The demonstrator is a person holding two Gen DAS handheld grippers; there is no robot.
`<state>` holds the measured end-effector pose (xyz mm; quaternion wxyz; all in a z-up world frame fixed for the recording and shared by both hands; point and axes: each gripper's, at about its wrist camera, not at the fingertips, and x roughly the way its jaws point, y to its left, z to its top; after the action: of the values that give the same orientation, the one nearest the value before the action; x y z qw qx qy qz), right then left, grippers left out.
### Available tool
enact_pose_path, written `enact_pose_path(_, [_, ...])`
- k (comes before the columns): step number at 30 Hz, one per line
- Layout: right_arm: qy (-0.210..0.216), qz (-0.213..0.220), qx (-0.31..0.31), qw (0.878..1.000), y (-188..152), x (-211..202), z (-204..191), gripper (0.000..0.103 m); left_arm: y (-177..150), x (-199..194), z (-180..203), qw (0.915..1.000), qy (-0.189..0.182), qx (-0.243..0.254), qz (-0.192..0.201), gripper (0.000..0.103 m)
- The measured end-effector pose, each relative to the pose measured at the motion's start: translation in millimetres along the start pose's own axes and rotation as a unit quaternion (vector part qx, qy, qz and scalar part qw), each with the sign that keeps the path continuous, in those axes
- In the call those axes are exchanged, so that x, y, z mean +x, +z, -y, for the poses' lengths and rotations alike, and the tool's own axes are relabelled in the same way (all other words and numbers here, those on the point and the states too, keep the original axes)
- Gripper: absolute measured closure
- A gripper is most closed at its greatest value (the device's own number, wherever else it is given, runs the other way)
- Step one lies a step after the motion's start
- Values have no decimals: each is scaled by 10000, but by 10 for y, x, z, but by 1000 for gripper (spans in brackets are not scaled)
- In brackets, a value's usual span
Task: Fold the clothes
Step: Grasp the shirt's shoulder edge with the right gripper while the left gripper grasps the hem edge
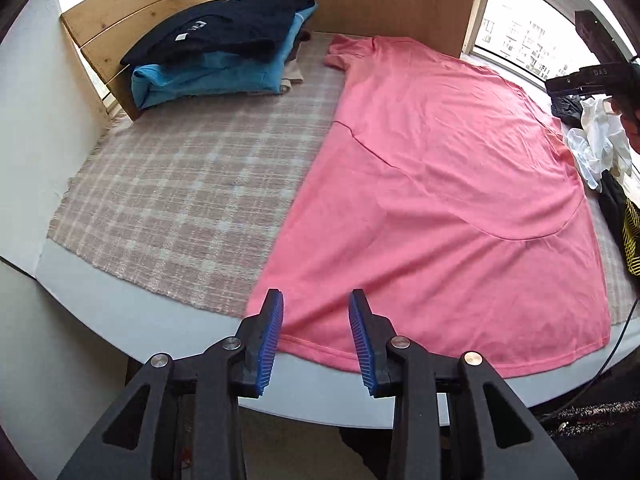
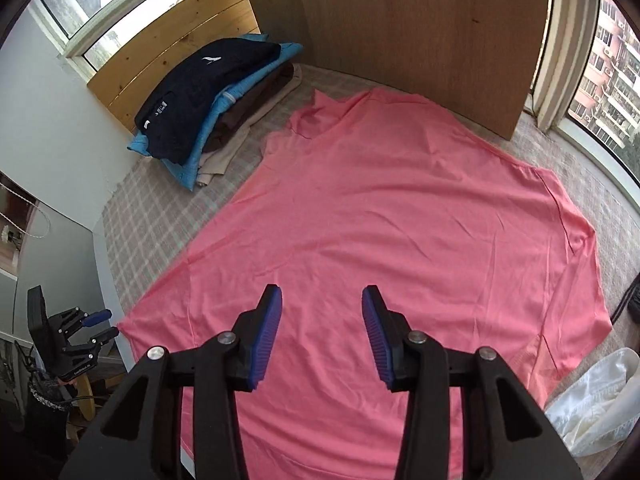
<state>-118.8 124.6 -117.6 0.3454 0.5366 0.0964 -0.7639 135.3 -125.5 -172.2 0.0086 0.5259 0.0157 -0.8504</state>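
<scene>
A pink T-shirt [image 1: 432, 184] [image 2: 392, 216] lies spread flat on a checked cloth [image 1: 180, 184] that covers the table. My left gripper [image 1: 316, 300] hovers open just above the shirt's hem at the near table edge, nothing between its blue pads. My right gripper [image 2: 322, 296] is open too, above the shirt's middle, with a wide gap between its fingers. In the right wrist view the left gripper [image 2: 100, 326] shows small at the lower left, off the table's corner. In the left wrist view the right gripper's black body [image 1: 592, 76] appears at the far right.
A stack of folded clothes [image 1: 224, 48] [image 2: 216, 108], dark navy on top of blue, sits at the far left corner. A wooden board [image 2: 400, 32] stands behind the shirt. Crumpled white cloth [image 1: 600, 140] [image 2: 600, 396] and dark garments [image 1: 624, 220] lie at the right side.
</scene>
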Motion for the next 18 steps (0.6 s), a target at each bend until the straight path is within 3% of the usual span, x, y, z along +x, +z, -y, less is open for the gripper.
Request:
enact_pose_path(3, [-470, 94, -342, 9983, 666, 452, -454, 61, 103, 182, -295, 9994, -338, 65, -38, 68])
enact_pose_path(9, [-720, -272, 629, 9950, 1745, 1415, -466, 61, 261, 391, -460, 9950, -811, 579, -121, 62])
enact_pose_path(15, [-1087, -583, 1231, 9847, 2323, 1978, -191, 61, 310, 485, -502, 9919, -947, 816, -204, 60])
enact_pose_path(18, [-1224, -734, 1072, 9839, 2416, 2105, -219, 61, 330, 527, -530, 9904, -1017, 899, -244, 60])
